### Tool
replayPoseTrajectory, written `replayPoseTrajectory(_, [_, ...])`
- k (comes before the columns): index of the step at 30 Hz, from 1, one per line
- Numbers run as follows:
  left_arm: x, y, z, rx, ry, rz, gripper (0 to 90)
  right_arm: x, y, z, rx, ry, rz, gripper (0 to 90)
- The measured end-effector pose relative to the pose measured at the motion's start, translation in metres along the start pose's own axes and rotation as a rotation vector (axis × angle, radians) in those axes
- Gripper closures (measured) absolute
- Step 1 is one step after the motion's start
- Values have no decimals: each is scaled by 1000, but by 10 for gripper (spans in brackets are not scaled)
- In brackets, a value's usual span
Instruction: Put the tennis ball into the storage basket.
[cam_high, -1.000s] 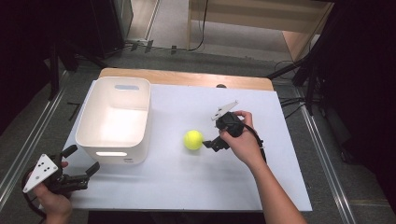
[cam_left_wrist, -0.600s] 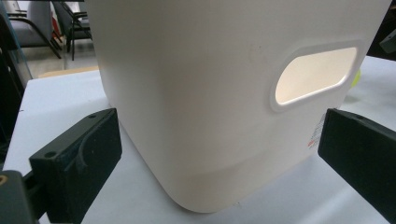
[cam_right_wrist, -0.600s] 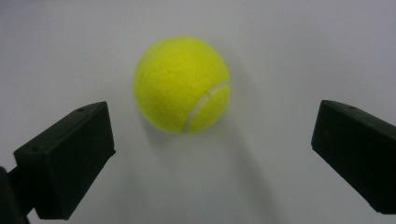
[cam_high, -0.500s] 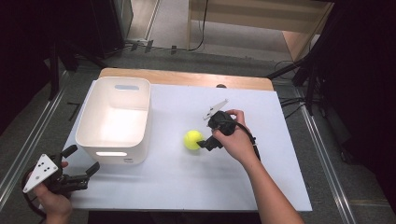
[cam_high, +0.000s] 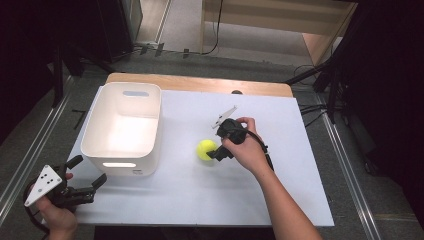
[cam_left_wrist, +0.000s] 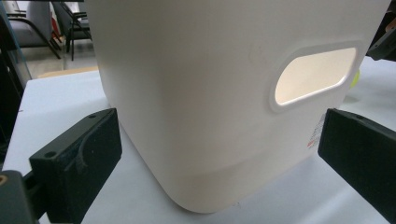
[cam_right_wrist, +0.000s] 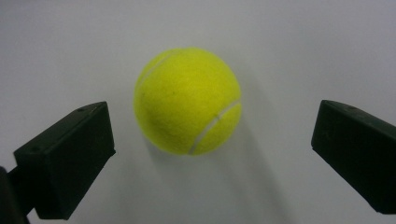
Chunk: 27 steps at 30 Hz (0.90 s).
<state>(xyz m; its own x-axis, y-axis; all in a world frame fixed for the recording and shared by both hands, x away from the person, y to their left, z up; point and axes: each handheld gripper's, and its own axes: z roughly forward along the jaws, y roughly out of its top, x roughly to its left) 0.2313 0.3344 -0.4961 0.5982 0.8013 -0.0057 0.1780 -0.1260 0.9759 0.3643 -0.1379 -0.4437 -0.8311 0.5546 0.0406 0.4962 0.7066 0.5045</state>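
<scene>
A yellow tennis ball (cam_high: 205, 149) (cam_right_wrist: 187, 101) lies on the white table top (cam_high: 200, 200), right of a white plastic bin (cam_high: 123, 127) (cam_left_wrist: 224, 93). My right gripper (cam_high: 215, 151) (cam_right_wrist: 210, 154) hovers at the ball's right side, open, its two black jaws wide on either side of the ball and not touching it. My left gripper (cam_high: 90, 175) (cam_left_wrist: 219, 163) is held at the table's front left corner, open, facing the bin's near wall with the handle slot (cam_left_wrist: 313, 77).
The bin is empty and takes up the left part of the table. A wooden strip (cam_high: 200, 84) runs along the table's far edge. Metal rails (cam_high: 30, 150) and cables (cam_high: 310, 107) lie on the floor on both sides.
My right gripper has moved left and slightly toward the front, closing in on the ball. The ball, the bin and my left gripper have stayed where they were.
</scene>
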Motion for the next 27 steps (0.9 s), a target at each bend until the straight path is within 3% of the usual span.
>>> replayPoseTrajectory(27, [0, 0, 0, 0, 0, 0, 0, 9, 15, 28, 93, 22, -38, 0])
